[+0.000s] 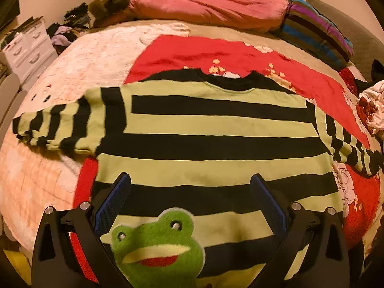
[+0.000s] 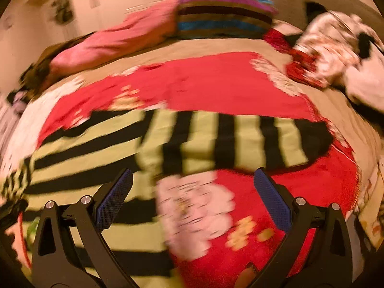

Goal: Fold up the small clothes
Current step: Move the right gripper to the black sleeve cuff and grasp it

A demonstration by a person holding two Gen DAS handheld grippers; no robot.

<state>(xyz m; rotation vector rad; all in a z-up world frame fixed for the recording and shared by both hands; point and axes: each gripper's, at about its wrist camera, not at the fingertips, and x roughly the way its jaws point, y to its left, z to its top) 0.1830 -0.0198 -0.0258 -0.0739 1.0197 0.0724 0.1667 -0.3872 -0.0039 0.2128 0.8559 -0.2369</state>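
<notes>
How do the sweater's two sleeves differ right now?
The left sleeve reaches sideways over the pale blanket; the right sleeve slants down over the red blanket. The left looks wider and rumpled, the right narrower. Both carry green and black stripes.

left: low over sweater hem | right: beside sleeve

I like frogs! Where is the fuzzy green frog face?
In the left wrist view, the fuzzy green frog patch sits low on the green-and-black striped sweater, between the open left gripper fingers.
</notes>
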